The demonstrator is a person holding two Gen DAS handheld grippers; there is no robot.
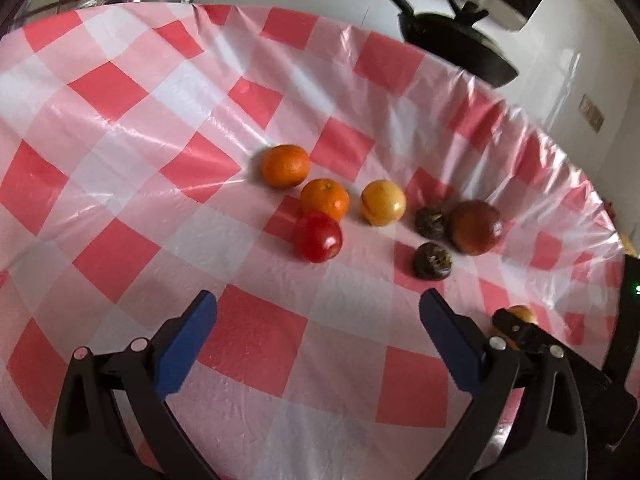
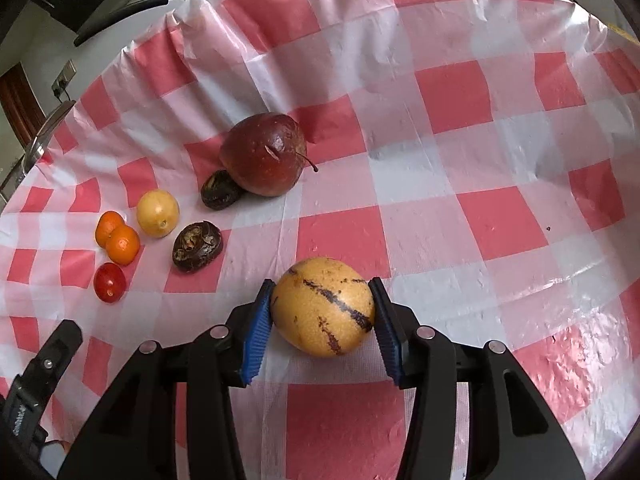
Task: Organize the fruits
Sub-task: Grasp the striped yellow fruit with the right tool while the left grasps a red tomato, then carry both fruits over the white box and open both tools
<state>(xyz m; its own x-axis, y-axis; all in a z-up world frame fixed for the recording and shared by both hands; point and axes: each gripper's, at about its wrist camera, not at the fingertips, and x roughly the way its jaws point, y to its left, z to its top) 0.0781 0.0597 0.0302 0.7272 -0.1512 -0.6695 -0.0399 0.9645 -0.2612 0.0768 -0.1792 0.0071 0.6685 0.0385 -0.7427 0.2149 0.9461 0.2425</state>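
Note:
My right gripper (image 2: 322, 300) is shut on a yellow melon-like fruit with dark stripes (image 2: 323, 306), both blue pads pressing its sides just above the checked cloth. In the left wrist view my left gripper (image 1: 318, 304) stands open over bare cloth, nothing between its fingers. Ahead of it lie two oranges (image 1: 285, 165) (image 1: 324, 198), a red tomato (image 1: 317, 237), a yellow round fruit (image 1: 383, 202), two dark wrinkled fruits (image 1: 430, 222) (image 1: 432, 261) and a dark red apple (image 1: 475, 227). The same group appears left of my right gripper, with the apple (image 2: 264, 154) farthest.
A red-and-white checked plastic cloth (image 1: 120, 128) covers the table, bunched at its far edge. A black pan (image 1: 456, 46) sits beyond that edge. The right gripper and its fruit (image 1: 520, 314) show at the left view's right side; the left gripper's body (image 2: 44, 364) shows bottom left.

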